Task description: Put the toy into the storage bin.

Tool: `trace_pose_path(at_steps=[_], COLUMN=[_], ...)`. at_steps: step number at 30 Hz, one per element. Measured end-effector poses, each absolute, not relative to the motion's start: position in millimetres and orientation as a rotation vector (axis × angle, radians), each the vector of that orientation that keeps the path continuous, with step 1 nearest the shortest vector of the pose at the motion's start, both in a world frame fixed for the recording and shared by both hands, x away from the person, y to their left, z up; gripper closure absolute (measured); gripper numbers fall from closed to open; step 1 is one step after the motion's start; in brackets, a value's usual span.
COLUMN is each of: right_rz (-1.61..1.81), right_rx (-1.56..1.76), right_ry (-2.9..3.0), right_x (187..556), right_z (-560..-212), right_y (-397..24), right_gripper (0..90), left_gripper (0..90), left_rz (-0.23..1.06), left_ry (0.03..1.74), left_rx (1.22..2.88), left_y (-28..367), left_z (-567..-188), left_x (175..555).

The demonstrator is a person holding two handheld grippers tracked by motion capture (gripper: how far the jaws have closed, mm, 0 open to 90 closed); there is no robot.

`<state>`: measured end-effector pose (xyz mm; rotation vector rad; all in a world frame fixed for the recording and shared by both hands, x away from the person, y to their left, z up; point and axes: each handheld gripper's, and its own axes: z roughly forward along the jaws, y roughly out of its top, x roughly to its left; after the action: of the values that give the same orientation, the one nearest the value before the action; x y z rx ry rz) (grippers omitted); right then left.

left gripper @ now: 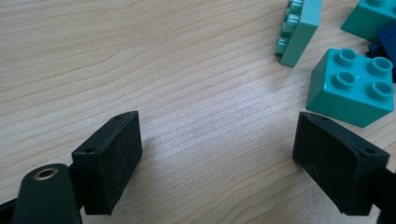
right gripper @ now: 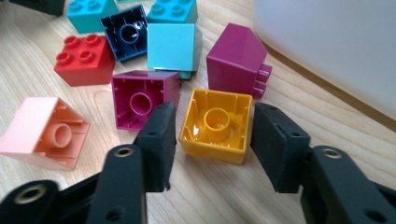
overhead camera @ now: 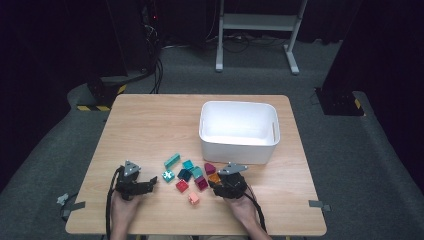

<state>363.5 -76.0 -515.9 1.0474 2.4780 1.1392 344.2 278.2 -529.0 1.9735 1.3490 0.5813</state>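
Observation:
An orange-yellow brick [right gripper: 215, 122] lies hollow side up on the wooden table [overhead camera: 150, 125]. My right gripper [right gripper: 212, 126] straddles it, one black pad close to each side with a thin gap showing, so the jaws stand open around it; the high view shows this gripper [overhead camera: 216, 181] at the brick [overhead camera: 214, 177]. My left gripper [left gripper: 217, 154] rests wide open over bare wood, nothing between its pads; in the high view it [overhead camera: 151, 183] points right toward a teal brick [overhead camera: 168, 176]. That teal brick [left gripper: 352, 86] sits just beyond its right pad.
Loose bricks cluster beside the orange one: a pink brick [right gripper: 44, 133], a red brick [right gripper: 84, 58], two magenta bricks [right gripper: 144, 98] [right gripper: 236, 63], a navy brick [right gripper: 127, 32] and a light-teal one [right gripper: 170, 46]. A white bin [overhead camera: 239, 131] stands behind them. A mint plate [left gripper: 301, 30] lies on edge.

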Motion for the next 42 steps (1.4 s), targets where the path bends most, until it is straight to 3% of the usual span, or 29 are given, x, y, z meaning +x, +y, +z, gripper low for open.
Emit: trace_pose_path(at_steps=[5,18,42], right_rz=[1.132,1.148,1.183], right_rx=[1.02,1.006,0.917], right_ry=[2.474,2.459,2.442], right_x=[360.3,354.8,350.6], right_z=[-515.0,-511.3,-474.0], right_y=[-79.2,-89.4,-114.1], right_gripper=[58.7,59.2,59.4], left_gripper=[16.6,16.6,16.7], left_rz=[0.586,0.586,0.587], left_ry=[1.352,1.352,1.352], left_rx=[1.971,1.971,1.97], left_y=[278.6,278.6,278.7], left_z=[-529.0,-528.9,-529.0], left_x=[344.5,344.5,344.5])
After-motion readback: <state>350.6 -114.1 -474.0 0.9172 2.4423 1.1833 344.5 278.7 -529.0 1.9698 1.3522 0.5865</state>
